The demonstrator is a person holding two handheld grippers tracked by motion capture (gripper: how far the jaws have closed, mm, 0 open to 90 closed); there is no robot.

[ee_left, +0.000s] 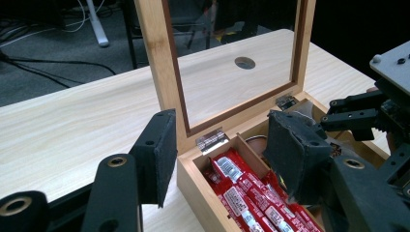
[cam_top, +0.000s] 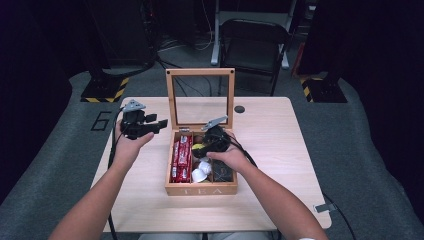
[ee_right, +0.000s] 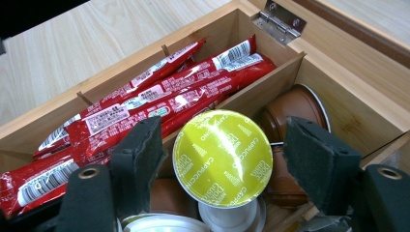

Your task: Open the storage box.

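Hovering over the middle compartment of the wooden tea box (cam_top: pixel 201 189), the right gripper (ee_right: pixel 220 162) has its jaws wide open either side of a yellow-green Cappuccino capsule (ee_right: pixel 222 157), not gripping it, so I'd guess the pick is barely started. Capsule's foil lid faces up, its axis roughly vertical, red sachets (ee_right: pixel 145 108) running front-to-back next door. Left gripper (ee_left: pixel 217 154) hangs open and empty near the tabletop's left edge.

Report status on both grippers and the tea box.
Left gripper open, beside the raised lid. Right gripper open, straddling a yellow-green cappuccino capsule in the tea box. Red sachets in the neighbouring compartment.

Lab: floor cables (cam_top: pixel 175 47), hazard-striped stand bases (cam_top: pixel 105 90)
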